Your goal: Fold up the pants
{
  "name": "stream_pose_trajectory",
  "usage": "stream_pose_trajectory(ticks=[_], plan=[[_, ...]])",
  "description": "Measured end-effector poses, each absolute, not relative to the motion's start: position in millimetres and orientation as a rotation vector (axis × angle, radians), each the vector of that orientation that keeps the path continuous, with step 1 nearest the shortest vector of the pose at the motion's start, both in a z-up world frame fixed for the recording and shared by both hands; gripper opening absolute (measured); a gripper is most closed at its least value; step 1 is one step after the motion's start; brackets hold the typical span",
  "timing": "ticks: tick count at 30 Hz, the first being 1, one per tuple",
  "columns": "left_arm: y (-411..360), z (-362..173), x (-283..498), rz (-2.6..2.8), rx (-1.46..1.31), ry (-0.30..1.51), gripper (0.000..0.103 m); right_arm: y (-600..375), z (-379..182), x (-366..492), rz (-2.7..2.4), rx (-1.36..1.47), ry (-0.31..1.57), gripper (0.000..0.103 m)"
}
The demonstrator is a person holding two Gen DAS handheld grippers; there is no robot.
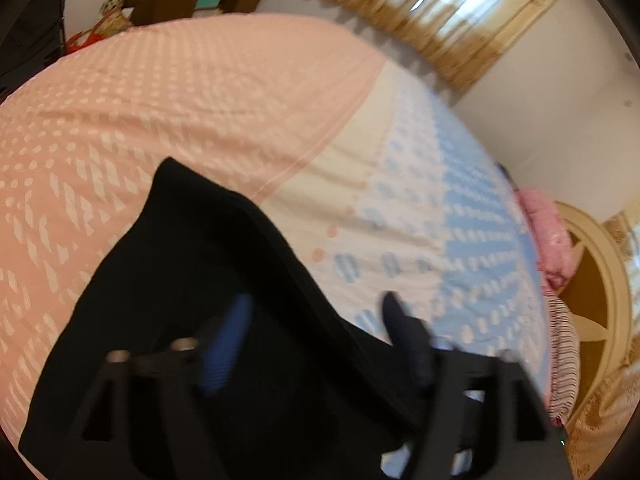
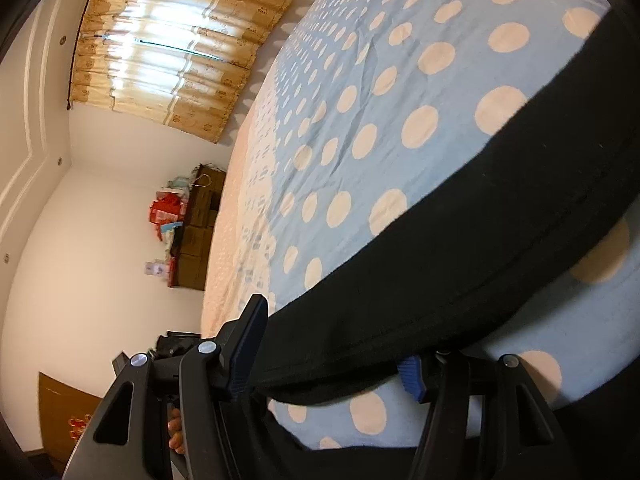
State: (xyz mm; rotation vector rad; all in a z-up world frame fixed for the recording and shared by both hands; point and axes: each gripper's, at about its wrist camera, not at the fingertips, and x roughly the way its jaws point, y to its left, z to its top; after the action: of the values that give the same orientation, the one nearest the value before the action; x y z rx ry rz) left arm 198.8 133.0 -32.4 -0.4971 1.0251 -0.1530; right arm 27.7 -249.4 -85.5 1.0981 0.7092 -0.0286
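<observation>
The black pants (image 1: pixel 192 320) lie on the bed (image 1: pixel 200 100), spread over the pink and blue cover. My left gripper (image 1: pixel 316 320) hangs just above them with its jaws apart, holding nothing. My right gripper (image 2: pixel 332 344) has a band of the pants (image 2: pixel 460 248) between its fingers, but I think the pads are not pressing; that part is hard to see. To fold well, I should pinch the edge tight, lift both sides evenly, and lay them flat. I see no boxes or baskets near the pants.
</observation>
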Motion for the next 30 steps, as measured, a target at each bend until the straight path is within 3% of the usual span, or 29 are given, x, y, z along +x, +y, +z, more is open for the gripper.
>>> stream_pose_trajectory(ticks=[2, 3, 5, 6, 7, 8, 9, 13, 22, 30], plan=[[129.4, -40.9, 208.3, -0.126, -0.482, 1.049, 0.078, -251.1, -90.2, 32.3, -0.052, 1.067, 0.751, 0.013], [126.5, -50.0, 217.0, -0.103, -0.480, 1.084, 0.076, -251.4, -95.8, 35.0, -0.049, 1.073, 0.771, 0.003], [128.4, -64.9, 222.9, -0.082, -0.523, 1.118, 0.068, -252.8, -105.4, 33.1, -0.027, 1.099, 0.767, 0.003], [130.1, -66.1, 223.3, -0.077, -0.537, 1.102, 0.058, -252.0, -103.4, 32.1, -0.019, 1.079, 0.761, 0.003], [132.0, -65.6, 222.2, -0.077, -0.545, 1.081, 0.028, -250.1, -98.0, 31.1, -0.012, 1.038, 0.753, 0.003], [134.3, -66.2, 221.9, -0.109, -0.567, 1.071, 0.009, -247.9, -90.2, 30.4, -0.001, 0.999, 0.738, 0.003], [137.0, -68.4, 222.0, -0.155, -0.608, 1.079, 0.005, -246.3, -82.4, 28.9, 0.011, 0.967, 0.721, 0.003], [152.0, -64.6, 211.1, -0.187, -0.675, 1.048, 0.005, -245.4, -46.8, 18.7, 0.045, 0.891, 0.651, 0.003], [169.8, 12.3, 126.9, -0.336, -0.658, 0.838, 0.005, -238.8, 12.1, -48.2, 0.175, 0.774, 0.518, 0.003], [192.8, 8.1, 28.9, -0.288, -0.499, 0.774, 0.005, -202.5, -20.8, -114.4, 0.211, 0.664, 0.635, 0.003]])
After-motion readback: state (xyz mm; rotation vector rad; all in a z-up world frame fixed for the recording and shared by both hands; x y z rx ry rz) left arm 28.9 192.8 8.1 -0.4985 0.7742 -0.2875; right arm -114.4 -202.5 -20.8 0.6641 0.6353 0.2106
